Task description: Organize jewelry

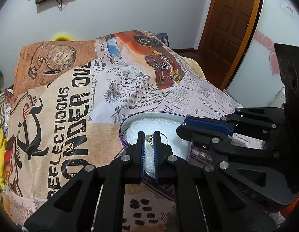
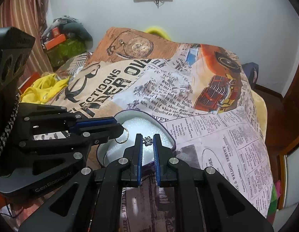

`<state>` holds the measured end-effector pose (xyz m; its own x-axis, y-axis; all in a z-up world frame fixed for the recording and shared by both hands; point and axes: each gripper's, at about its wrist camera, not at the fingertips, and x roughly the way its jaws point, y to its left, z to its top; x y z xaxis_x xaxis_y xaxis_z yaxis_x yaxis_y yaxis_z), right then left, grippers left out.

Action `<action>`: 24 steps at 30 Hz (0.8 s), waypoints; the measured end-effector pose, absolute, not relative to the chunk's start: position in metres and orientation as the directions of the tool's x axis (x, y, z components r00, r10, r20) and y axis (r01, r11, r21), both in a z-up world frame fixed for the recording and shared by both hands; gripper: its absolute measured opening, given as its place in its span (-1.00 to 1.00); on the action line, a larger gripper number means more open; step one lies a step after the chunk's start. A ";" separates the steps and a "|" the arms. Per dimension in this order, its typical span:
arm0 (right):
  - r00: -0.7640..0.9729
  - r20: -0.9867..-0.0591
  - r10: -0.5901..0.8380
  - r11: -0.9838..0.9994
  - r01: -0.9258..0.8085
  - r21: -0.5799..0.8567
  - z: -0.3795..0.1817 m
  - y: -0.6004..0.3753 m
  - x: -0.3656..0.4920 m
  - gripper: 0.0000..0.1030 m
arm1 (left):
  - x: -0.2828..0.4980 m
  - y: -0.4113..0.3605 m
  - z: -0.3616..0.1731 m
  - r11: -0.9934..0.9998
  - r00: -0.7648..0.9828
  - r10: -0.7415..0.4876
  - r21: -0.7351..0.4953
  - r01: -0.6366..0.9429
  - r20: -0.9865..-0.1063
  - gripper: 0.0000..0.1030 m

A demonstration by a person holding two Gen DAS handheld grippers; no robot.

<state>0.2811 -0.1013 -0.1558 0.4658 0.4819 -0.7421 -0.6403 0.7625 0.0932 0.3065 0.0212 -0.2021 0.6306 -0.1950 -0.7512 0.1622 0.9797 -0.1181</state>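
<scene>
1. The left gripper [image 1: 149, 135] pinches a gold ring [image 1: 162, 136] at its tips, fingers drawn nearly together on it. From the other side the ring [image 2: 122, 136] hangs on edge below those tips, its hoop roughly upright and its opening facing that camera.
2. The right gripper [image 2: 148, 138] nips a small silver flower-shaped piece [image 2: 148, 141] between its fingertips; the piece is too small to tell a long axis.
3. Both pieces hang over the white foam [image 1: 159, 123] inside an open heart-shaped tin [image 2: 169, 135] with a purple rim.
4. The tin rests on a bedspread [image 1: 72, 100] printed with newsprint, a pocket watch and an orange vintage car.
5. The two grippers crowd each other above the tin, the right gripper [image 1: 180, 128] coming in crosswise beside the ring.
6. Yellow cloth [image 2: 45, 87] lies at the bed's far side; a brown door [image 1: 232, 25] stands beyond.
</scene>
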 end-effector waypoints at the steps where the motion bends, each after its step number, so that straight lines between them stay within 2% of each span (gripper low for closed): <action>1: 0.461 -0.745 0.482 0.761 -0.642 0.095 -0.157 -0.101 0.282 -0.82 | 0.307 0.021 -0.203 0.979 0.627 -0.197 -0.119 0.164 -0.754 -0.87; 13: 0.440 -0.755 0.486 0.746 -0.659 0.096 -0.157 -0.097 0.281 -0.79 | 0.303 0.025 -0.200 0.982 0.637 -0.185 -0.113 0.152 -0.748 -0.87; 18: 0.458 -0.747 0.482 0.753 -0.653 0.085 -0.149 -0.100 0.276 -0.59 | 0.293 0.030 -0.191 0.986 0.650 -0.166 -0.104 0.133 -0.742 -0.80; 21: 0.476 -0.738 0.478 0.762 -0.643 0.079 -0.142 -0.103 0.271 -0.54 | 0.284 0.032 -0.184 0.989 0.666 -0.143 -0.088 0.116 -0.732 -0.46; 22: 0.485 -0.735 0.473 0.767 -0.637 0.073 -0.139 -0.105 0.269 -0.54 | 0.280 0.032 -0.181 0.991 0.675 -0.135 -0.081 0.111 -0.725 -0.29; 24: 0.507 -0.728 0.462 0.778 -0.626 0.058 -0.132 -0.109 0.263 -0.53 | 0.272 0.033 -0.175 0.992 0.690 -0.123 -0.069 0.106 -0.713 -0.19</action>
<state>0.2631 -0.1094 -0.1318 0.5071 0.4617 -0.7278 -0.6257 0.7779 0.0576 0.2719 0.0326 -0.1746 0.6902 -0.1231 -0.7131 0.1056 0.9920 -0.0690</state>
